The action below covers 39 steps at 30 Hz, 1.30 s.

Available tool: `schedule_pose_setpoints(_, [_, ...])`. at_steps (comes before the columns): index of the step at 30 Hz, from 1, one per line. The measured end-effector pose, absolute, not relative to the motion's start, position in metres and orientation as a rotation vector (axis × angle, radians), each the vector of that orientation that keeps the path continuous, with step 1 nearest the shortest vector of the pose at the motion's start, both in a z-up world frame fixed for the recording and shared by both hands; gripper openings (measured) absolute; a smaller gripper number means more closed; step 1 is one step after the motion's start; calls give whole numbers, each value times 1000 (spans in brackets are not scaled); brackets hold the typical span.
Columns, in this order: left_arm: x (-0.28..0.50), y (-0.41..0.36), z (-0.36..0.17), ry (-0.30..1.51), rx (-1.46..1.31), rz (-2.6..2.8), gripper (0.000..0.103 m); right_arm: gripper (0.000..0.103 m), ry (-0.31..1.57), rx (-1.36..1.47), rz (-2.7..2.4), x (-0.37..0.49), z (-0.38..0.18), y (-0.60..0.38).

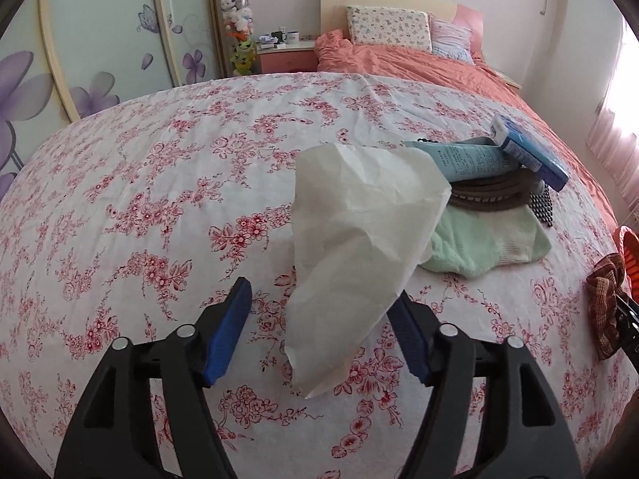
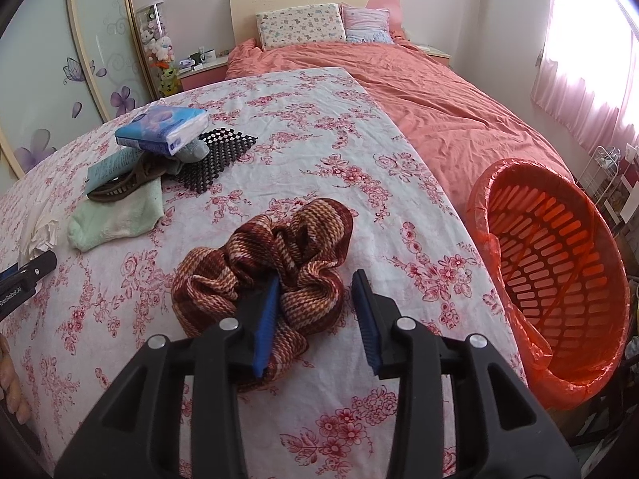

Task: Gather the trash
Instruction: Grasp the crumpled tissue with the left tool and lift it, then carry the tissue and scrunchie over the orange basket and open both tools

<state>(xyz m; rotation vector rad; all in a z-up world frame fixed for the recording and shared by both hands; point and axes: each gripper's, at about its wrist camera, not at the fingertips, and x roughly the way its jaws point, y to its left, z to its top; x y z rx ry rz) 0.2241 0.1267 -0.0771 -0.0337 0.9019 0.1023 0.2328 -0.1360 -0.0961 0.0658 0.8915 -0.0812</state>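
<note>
1. Floral bedsheet (image 1: 139, 183) covers a bedroom surface, where a crumpled white tissue (image 1: 359, 247) stands between the spread jaws of the left gripper (image 1: 323, 303); its edge brushes the right-hand blue pad, the left-hand pad stands clear.
2. Just beyond that gripper and to its right lies a mint-green sock (image 1: 487, 243) under a brown sandal (image 1: 491, 195), a blue tube (image 1: 467, 159) and a tissue packet (image 1: 531, 151).
3. Part-open jaws of the right gripper (image 2: 315, 295) straddle a brown patterned scrunchie (image 2: 263, 259); whether they pinch it cannot be told.
4. Right of that gripper, past the sheet's edge, sits an orange-lined basket (image 2: 551, 255).
</note>
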Motion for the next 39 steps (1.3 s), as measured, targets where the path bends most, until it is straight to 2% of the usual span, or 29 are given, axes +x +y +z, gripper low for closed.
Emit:
schedule_pose_setpoints(6, [226,127,-77,901,-26,102,68,37,892,65,-81,233,-96,-136])
schedule_pose_setpoints(8, [226,126,-76,894,-20,96,56,37,891,65,-80,233,-96,-136])
schedule_pose_setpoints(10, [226,124,-75,889,-10,82,33,32,886,64,-59,232,-96,-136])
schedule_pose_setpoints(11, [226,123,-74,890,-9,74,32,24,883,60,-43,232,-95,-135])
schedule_pose_setpoints(12, [227,123,-74,891,-7,66,30,22,877,48,-42,231,-94,-134])
schedule_pose_setpoints(18, [224,120,-70,881,1,54,29,17,827,101,1,222,-74,-138])
schedule_pose_setpoints(39, [190,54,-5,773,-3,-94,29,17,636,107,-85,154,-4,-175])
